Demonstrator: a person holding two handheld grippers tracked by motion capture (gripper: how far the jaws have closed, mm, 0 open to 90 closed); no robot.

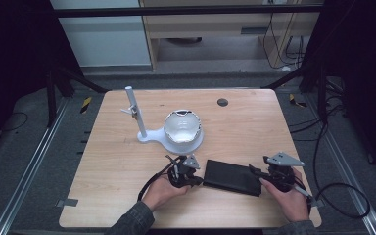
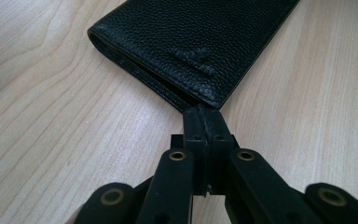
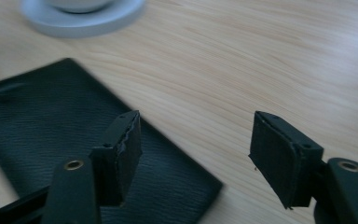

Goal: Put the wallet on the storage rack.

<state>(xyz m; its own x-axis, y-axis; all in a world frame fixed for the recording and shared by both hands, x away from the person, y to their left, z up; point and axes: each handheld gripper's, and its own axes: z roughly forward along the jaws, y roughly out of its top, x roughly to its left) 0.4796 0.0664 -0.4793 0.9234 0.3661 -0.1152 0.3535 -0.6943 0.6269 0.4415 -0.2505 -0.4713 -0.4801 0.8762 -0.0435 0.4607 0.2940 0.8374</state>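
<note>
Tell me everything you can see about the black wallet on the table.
The black wallet is a long, flat, folded piece that looks like pebbled leather, with a faint embossed mark on its cover. It is closed and lies flat on the wooden table, near the front edge, in front of the white stand's round base. The left gripper is shut on one corner of it. The right gripper hangs over the opposite end with its jaws apart, one jaw above the cover, not pressing on it.
</note>
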